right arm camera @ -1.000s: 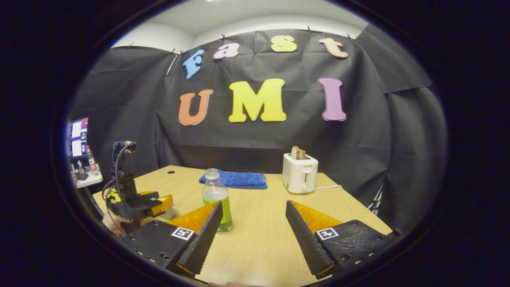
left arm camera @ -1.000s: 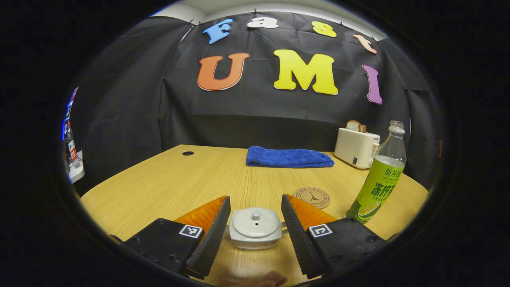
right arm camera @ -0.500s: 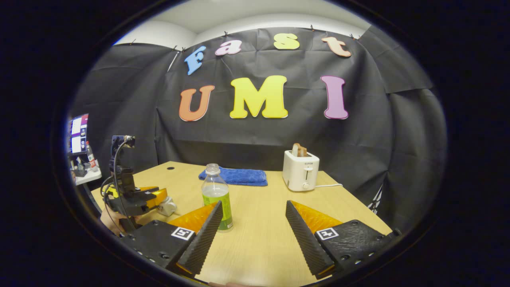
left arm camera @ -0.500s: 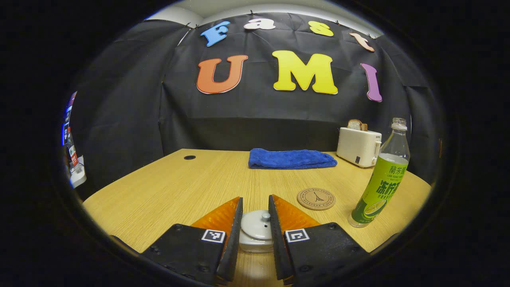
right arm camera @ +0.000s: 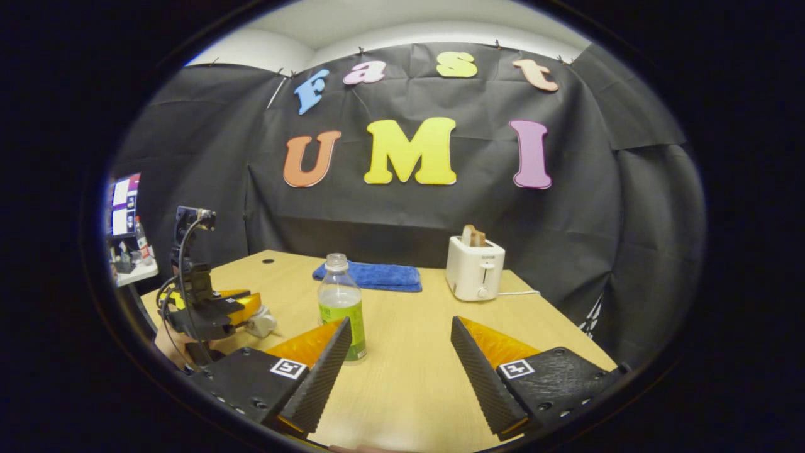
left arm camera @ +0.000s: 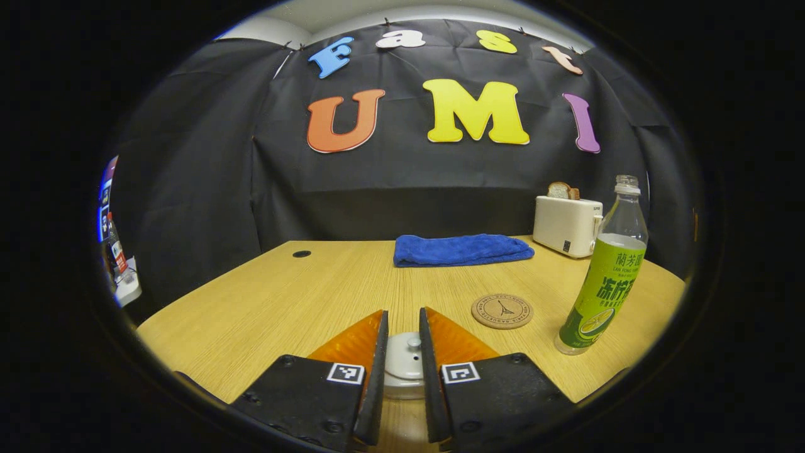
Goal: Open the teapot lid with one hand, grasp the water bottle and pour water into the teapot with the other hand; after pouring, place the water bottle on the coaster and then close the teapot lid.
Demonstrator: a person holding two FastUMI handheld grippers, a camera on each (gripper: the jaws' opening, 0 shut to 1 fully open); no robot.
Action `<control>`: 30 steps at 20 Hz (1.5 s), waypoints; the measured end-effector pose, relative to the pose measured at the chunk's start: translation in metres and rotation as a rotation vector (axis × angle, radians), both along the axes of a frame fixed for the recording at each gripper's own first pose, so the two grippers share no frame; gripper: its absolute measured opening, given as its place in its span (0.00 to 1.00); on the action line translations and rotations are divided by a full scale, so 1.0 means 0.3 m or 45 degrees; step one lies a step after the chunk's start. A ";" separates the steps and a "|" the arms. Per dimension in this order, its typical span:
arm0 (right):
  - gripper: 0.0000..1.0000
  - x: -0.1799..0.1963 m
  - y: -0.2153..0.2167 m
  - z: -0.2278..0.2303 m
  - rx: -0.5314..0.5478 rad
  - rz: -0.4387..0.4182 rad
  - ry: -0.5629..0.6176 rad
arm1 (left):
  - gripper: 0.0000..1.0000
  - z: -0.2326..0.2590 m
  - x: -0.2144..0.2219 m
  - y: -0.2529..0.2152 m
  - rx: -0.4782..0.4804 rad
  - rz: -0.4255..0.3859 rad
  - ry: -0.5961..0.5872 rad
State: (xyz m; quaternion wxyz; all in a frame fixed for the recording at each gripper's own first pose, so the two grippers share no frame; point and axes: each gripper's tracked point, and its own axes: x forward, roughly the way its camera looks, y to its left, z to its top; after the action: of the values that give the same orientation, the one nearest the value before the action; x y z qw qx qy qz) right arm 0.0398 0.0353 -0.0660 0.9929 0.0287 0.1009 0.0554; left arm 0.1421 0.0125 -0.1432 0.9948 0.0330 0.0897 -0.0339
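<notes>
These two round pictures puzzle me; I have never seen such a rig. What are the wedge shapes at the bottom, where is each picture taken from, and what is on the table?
A person holds a two-finger claw in each hand, and a fisheye camera rides on each, looking along its fingers. Those wedges are the fingers.

In the left gripper view, the left claw has closed around the teapot lid; the teapot's body is mostly hidden. In the right gripper view, the right claw is open and holds nothing; farther off at the left you see the other claw at the teapot.

On the wooden table stand a water bottle with no cap, a round coaster, a folded blue towel and a toaster with bread in it.
</notes>
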 end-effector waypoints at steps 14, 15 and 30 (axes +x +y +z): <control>0.95 0.052 0.044 -0.081 -0.017 0.016 0.058 | 0.04 0.221 -0.099 0.042 -0.127 -0.040 -0.117; 0.94 0.053 0.058 -0.090 -0.014 0.025 0.067 | 0.04 0.244 -0.128 0.038 -0.167 -0.054 -0.104; 0.96 0.145 0.228 -0.169 0.160 0.156 0.033 | 0.04 0.450 -0.357 0.132 -0.215 -0.078 -0.092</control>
State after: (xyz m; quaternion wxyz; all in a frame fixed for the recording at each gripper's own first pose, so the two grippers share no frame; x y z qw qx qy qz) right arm 0.0833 0.1037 -0.1168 0.9825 0.0856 0.1116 0.1218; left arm 0.0349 0.0521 -0.0081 0.9952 -0.0469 0.0496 -0.0706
